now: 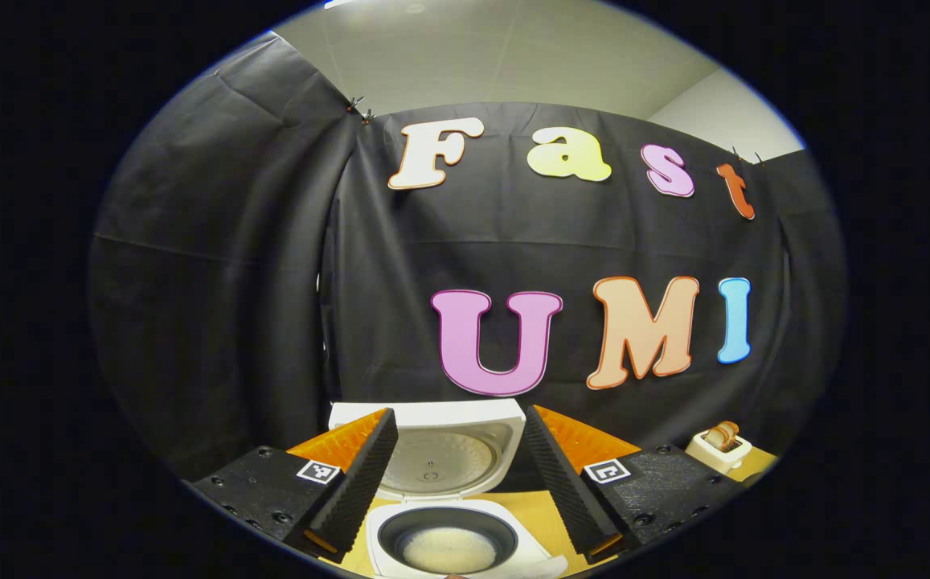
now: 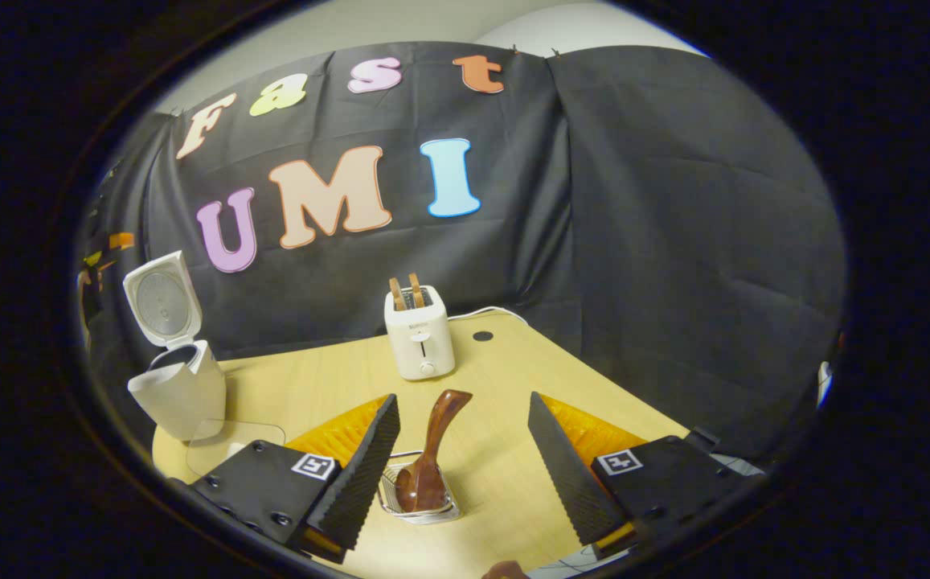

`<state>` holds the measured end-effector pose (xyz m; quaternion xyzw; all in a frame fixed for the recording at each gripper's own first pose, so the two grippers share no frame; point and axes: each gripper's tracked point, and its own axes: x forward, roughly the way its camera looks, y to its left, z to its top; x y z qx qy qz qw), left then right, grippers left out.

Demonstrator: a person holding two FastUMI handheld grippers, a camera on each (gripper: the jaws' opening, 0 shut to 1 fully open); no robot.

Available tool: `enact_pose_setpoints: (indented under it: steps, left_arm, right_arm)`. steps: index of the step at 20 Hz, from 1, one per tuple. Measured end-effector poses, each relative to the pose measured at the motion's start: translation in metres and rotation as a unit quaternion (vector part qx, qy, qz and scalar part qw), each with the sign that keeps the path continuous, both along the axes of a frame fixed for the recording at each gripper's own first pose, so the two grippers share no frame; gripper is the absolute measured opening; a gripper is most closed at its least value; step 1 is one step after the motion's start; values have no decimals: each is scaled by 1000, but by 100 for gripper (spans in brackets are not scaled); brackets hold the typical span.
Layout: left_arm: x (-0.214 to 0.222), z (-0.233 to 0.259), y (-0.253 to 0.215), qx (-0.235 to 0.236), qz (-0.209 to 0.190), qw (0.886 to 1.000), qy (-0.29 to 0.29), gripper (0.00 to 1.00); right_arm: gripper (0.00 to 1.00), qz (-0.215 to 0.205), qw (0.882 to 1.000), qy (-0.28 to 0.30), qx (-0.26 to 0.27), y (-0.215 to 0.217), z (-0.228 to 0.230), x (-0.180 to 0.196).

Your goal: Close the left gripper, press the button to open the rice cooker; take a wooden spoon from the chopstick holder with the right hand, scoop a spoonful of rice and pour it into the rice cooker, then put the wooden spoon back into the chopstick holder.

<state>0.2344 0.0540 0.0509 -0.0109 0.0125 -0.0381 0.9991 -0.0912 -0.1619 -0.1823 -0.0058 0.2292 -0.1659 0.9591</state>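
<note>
The white rice cooker (image 1: 400,555) stands just ahead of my left gripper (image 1: 460,414) with its lid (image 1: 440,450) raised. White rice (image 1: 448,549) lies in its dark inner pot. The left gripper is open and holds nothing. In the right gripper view a dark wooden spoon (image 2: 436,438) stands tilted in a metal wire chopstick holder (image 2: 424,503) on the table. My right gripper (image 2: 462,398) hangs open just above and around the spoon, with neither finger touching it. The open rice cooker (image 2: 179,390) is far to the left in this view.
A white toaster (image 2: 419,338) with two slices of bread stands at the back of the wooden table (image 2: 513,450), and the same toaster (image 1: 720,446) appears right of the cooker. A clear flat piece (image 2: 231,442) lies beside the cooker. A brown object (image 2: 505,569) pokes in at the bottom edge.
</note>
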Motion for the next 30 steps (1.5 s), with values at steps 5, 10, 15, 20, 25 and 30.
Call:
enact_pose_setpoints:
  steps: [5,10,15,20,25,30]
  left_arm:
    - [52,1,9,-22,-2,1000,3,92]
    - [105,-25,17,8,13,999,29,91]
    - [146,-50,18,12,22,999,47,93]
    - [156,-71,25,11,40,996,78,92]
    - [135,-73,19,-3,30,995,97,93]
    - [96,-81,9,2,27,995,100,93]
  right_arm:
    - [99,-19,1000,6,-13,2,4,-21]
    - [100,-42,999,8,-19,5,7,-37]
    - [100,-46,998,6,-34,8,15,-49]
    - [100,-37,999,-2,-34,21,23,-45]
    - [100,-10,1000,-13,-16,38,22,-23]
    - [99,33,999,-19,3,54,18,6]
